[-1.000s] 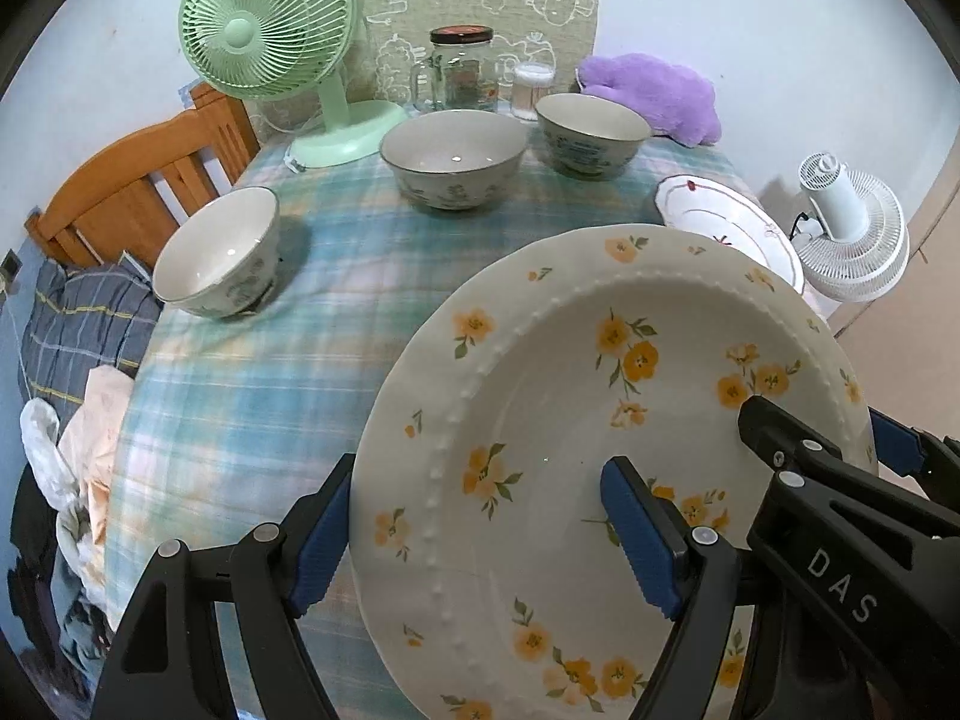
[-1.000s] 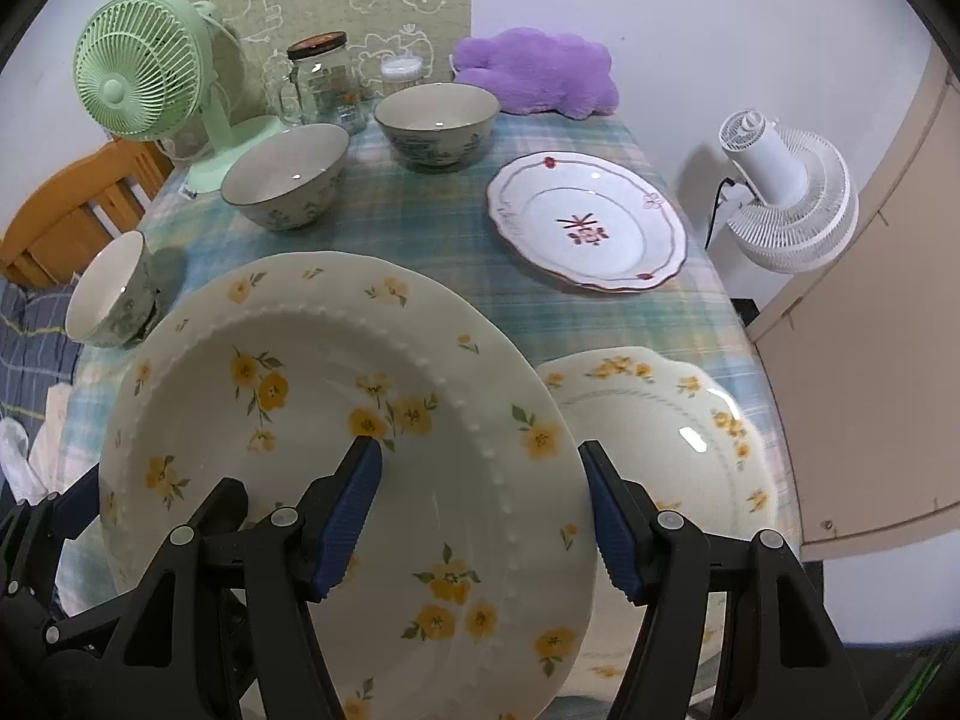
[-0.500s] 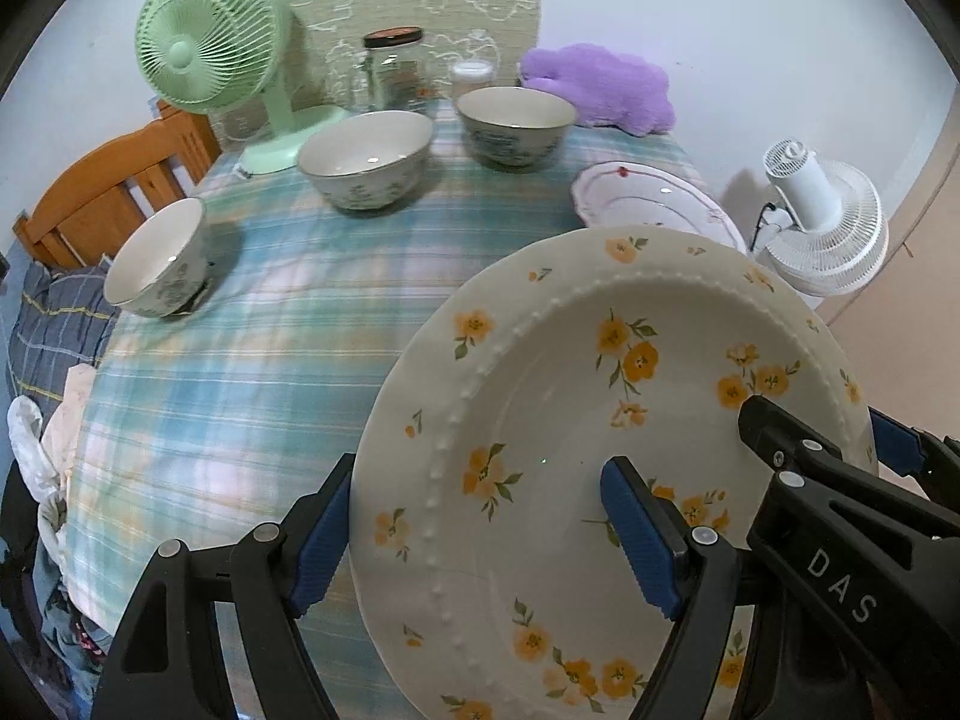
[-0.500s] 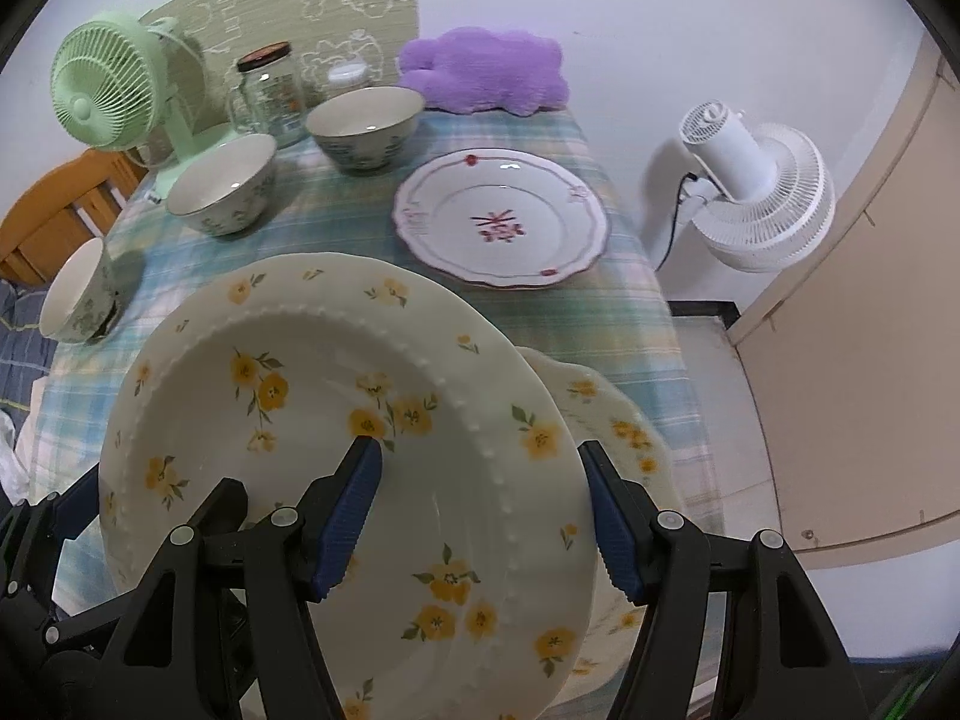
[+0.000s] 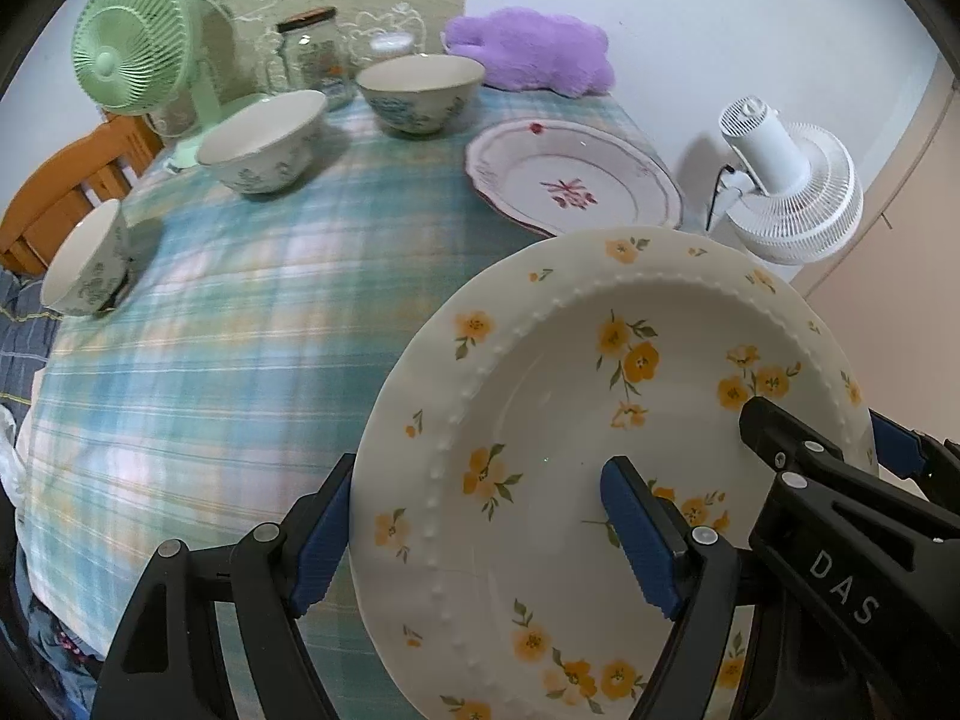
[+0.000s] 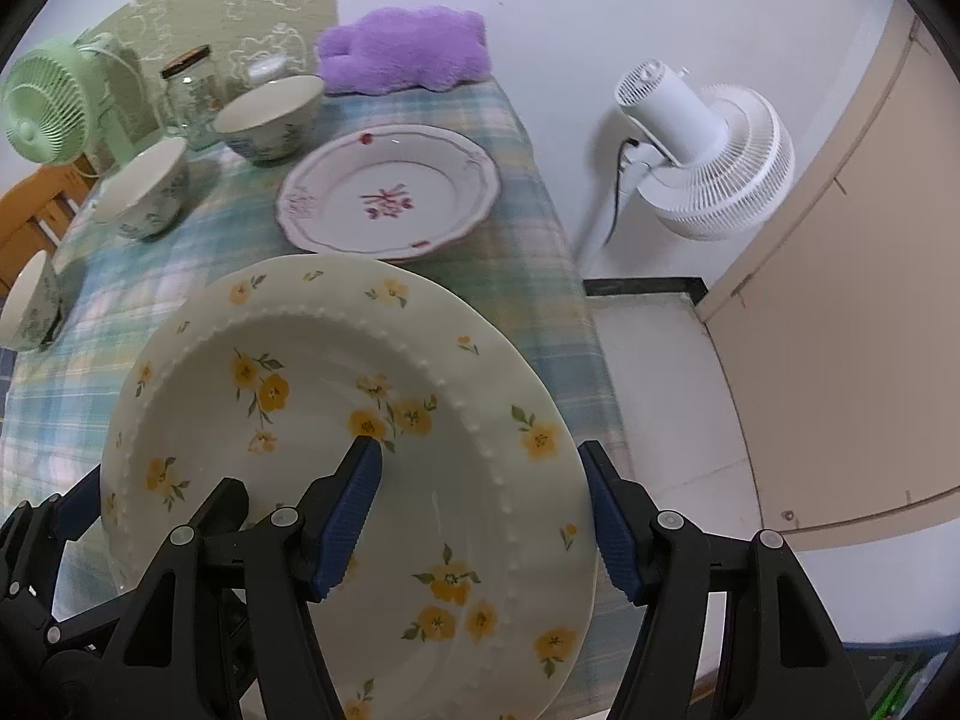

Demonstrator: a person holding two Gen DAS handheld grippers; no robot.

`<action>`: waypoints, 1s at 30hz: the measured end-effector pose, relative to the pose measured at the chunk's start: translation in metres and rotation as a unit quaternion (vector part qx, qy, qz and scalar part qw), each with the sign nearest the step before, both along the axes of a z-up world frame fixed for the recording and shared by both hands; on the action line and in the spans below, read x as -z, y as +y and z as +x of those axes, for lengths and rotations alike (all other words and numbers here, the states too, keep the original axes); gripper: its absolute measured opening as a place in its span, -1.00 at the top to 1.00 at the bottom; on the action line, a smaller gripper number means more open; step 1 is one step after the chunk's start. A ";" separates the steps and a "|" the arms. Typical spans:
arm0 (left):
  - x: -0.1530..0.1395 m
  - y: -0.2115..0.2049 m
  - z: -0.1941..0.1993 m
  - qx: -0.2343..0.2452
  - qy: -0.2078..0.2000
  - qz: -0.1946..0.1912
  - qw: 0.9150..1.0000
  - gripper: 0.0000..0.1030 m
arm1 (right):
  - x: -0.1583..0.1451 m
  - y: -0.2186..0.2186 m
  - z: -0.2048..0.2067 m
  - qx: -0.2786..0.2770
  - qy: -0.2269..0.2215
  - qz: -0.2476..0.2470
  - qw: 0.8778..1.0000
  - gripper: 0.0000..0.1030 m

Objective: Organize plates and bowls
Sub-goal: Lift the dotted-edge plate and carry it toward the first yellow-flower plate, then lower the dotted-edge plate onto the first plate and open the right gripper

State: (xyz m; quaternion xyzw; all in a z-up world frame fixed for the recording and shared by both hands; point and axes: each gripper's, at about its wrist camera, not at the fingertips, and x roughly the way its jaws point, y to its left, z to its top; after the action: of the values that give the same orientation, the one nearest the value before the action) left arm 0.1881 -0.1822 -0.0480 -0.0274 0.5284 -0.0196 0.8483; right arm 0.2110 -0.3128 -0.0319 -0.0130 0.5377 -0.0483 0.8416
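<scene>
In the left wrist view, the left gripper (image 5: 480, 531) is grasping the yellow-flowered plate (image 5: 570, 420) by its 9 o'clock rim, one blue pad outside the edge and the other lying on the plate's inner face. The plate is filling the lower right and tilting above the plaid tablecloth (image 5: 240, 330). At 3 o'clock the right gripper (image 5: 840, 456) is clamping the opposite rim. Toward 12 o'clock a red-patterned plate (image 5: 576, 180) is lying flat, with two bowls behind it, the far bowl (image 5: 420, 90) and the middle bowl (image 5: 261, 141). A small bowl (image 5: 84, 267) is sitting near 9 o'clock. A green fan (image 5: 135, 60), a glass jar (image 5: 312, 51) and a purple plush (image 5: 534, 54) are lining the far edge; a white fan (image 5: 780, 180) is standing beyond the table at 2 o'clock.

In the right wrist view, the right gripper (image 6: 486, 510) is gripping the same plate (image 6: 300, 420) at its 3 o'clock rim, one pad inside and one outside. The left gripper (image 6: 72, 510) is showing at 9 o'clock on the far rim. The red-patterned plate (image 6: 390, 198) is lying just past the held plate at 12 o'clock.
</scene>
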 end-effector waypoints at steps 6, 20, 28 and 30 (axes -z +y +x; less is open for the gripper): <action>0.014 -0.019 0.004 0.009 0.016 -0.013 1.000 -0.56 | 0.011 -0.020 0.001 0.009 0.013 -0.008 1.000 -0.34; 0.042 -0.032 0.011 0.001 0.038 -0.043 0.998 -0.56 | 0.032 -0.038 0.006 0.012 0.031 -0.030 0.999 -0.33; 0.046 -0.031 0.013 -0.011 0.035 -0.025 0.999 -0.57 | 0.035 -0.034 0.012 -0.001 0.035 -0.028 0.999 -0.32; 0.046 -0.031 0.013 -0.013 0.034 -0.019 0.999 -0.57 | 0.036 -0.034 0.013 -0.001 0.038 -0.021 0.999 -0.31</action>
State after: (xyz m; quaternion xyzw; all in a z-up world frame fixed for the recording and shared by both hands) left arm 0.2011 -0.2132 -0.0938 -0.0511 0.5556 -0.0180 0.8297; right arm 0.2239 -0.3469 -0.0683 -0.0330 0.5683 -0.0575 0.8201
